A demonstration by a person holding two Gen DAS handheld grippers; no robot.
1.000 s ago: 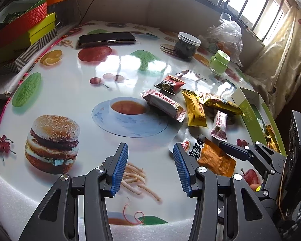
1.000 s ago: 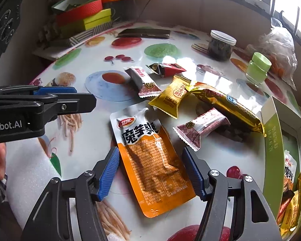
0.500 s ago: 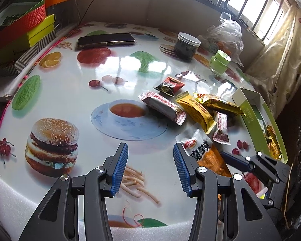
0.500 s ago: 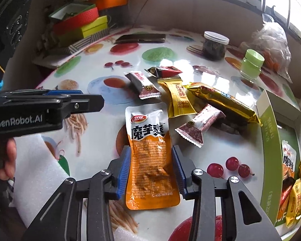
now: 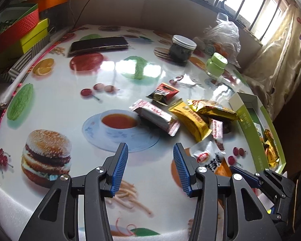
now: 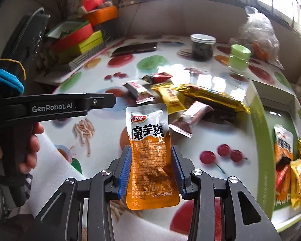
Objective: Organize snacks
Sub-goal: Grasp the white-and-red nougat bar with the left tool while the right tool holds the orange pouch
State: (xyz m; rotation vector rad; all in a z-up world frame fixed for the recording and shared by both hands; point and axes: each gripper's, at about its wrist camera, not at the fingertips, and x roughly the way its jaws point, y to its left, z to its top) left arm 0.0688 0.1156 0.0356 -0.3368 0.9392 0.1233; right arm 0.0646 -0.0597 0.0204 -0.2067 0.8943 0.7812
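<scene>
My right gripper is shut on an orange-and-white snack pouch, its blue pads pressing the pouch's two long edges and holding it just above the table. The pouch also shows in the left wrist view, right of my left gripper, which is open over the printed tablecloth with nothing between its fingers. Beyond lie loose snacks: a white-and-red bar, a yellow packet, a long gold packet, a pink packet and a red-black packet. A green box on the right holds several packets.
A dark jar, a green-lidded jar, a plastic bag and a phone stand at the back. Stacked coloured boxes sit off the left edge. A person's hand holds the left gripper's handle.
The right gripper went from open around the pouch to shut on it, and now holds it raised off the table. The left gripper has stayed where it was.
</scene>
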